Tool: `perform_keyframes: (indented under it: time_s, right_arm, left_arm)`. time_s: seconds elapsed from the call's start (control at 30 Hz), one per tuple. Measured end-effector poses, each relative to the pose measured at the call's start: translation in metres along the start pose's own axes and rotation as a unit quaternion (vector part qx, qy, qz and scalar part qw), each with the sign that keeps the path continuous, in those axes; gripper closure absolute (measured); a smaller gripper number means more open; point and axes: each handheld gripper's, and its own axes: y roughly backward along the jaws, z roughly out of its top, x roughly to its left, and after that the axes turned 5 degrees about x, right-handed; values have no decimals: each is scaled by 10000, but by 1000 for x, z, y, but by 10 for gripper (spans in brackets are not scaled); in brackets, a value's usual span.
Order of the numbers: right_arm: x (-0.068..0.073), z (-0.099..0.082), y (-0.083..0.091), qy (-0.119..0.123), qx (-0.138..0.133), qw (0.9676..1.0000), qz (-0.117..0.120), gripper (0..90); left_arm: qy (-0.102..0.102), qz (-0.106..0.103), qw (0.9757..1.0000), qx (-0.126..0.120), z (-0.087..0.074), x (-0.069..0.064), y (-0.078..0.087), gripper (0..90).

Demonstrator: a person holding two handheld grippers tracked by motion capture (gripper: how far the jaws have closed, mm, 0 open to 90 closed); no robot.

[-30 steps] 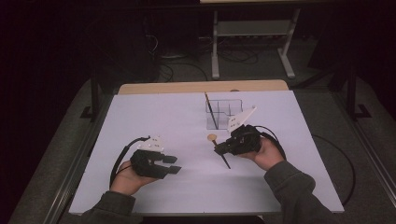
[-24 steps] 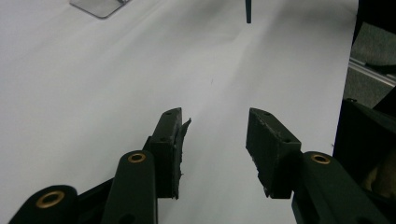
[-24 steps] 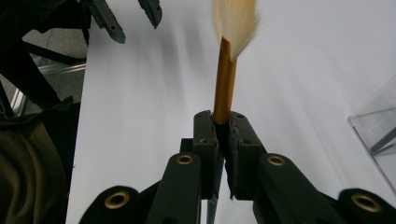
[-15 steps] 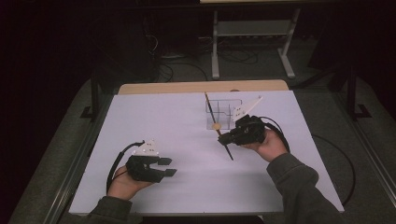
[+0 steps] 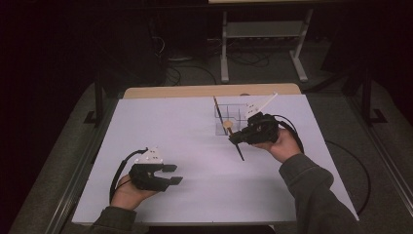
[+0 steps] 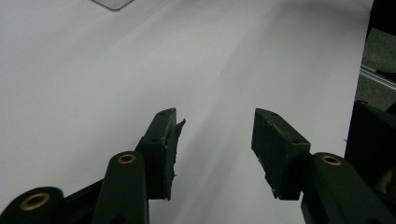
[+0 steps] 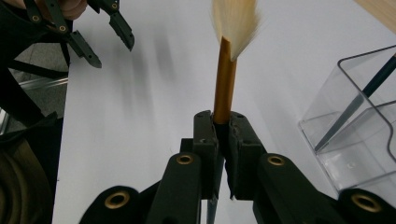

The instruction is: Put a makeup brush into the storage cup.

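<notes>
Right gripper view has my right gripper (image 7: 223, 122) clenched on the brush (image 7: 225, 79) — lifted, just near of the clear organiser (image 5: 234, 116) at the far side. Dropping it in remains. Left gripper (image 5: 170, 174), near-left, has just been opening — nothing between its jaws.

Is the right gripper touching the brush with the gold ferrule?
Touching. In the right gripper view, the right gripper has both jaws pressed against the brush, whose gold ferrule rises from between them with no gap on either side.
</notes>
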Motion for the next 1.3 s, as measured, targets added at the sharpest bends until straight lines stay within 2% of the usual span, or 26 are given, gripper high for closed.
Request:
perform_keyframes:
  time_s: [0.2,0.27,0.3,0.47,0.6,0.63,0.7,0.73,0.83,0.87,1.3]
  right_arm:
    - [-4,1,2,3,15,10000,-22,829]
    - [-4,3,2,-98,17,10000,9,829]
    - [-6,3,1,-27,40,10000,-26,829]
    - [-10,6,2,-26,41,10000,-33,829]
    - [-11,10,4,-74,53,9999,-47,829]
    - [-12,10,4,-7,65,10000,-62,829]
    - [-12,12,6,-79,37,9999,-69,829]
    - [-14,13,6,-25,37,9999,-93,829]
    - [-15,15,9,-95,40,9999,-112,829]
    - [-16,16,10,-43,41,9999,-138,829]
    - [-24,27,19,-53,-15,9998,-212,829]
  left_arm:
    - [57,13,10000,-58,-1,1,2,465]
    - [66,28,10000,-68,-2,2,3,461]
    - [56,33,9999,-87,-2,2,4,458]
    - [115,46,9998,-150,-4,3,6,451]
    - [112,51,9998,-138,-5,4,6,443]
    - [98,54,9999,-128,-5,4,6,439]
    - [99,43,9999,-127,-5,3,6,435]
    - [89,41,9999,-119,-5,3,6,435]
    - [115,32,9998,-140,-5,3,6,429]
    - [108,38,9998,-136,-5,3,7,429]
    - [100,71,9997,-220,-6,5,11,423]
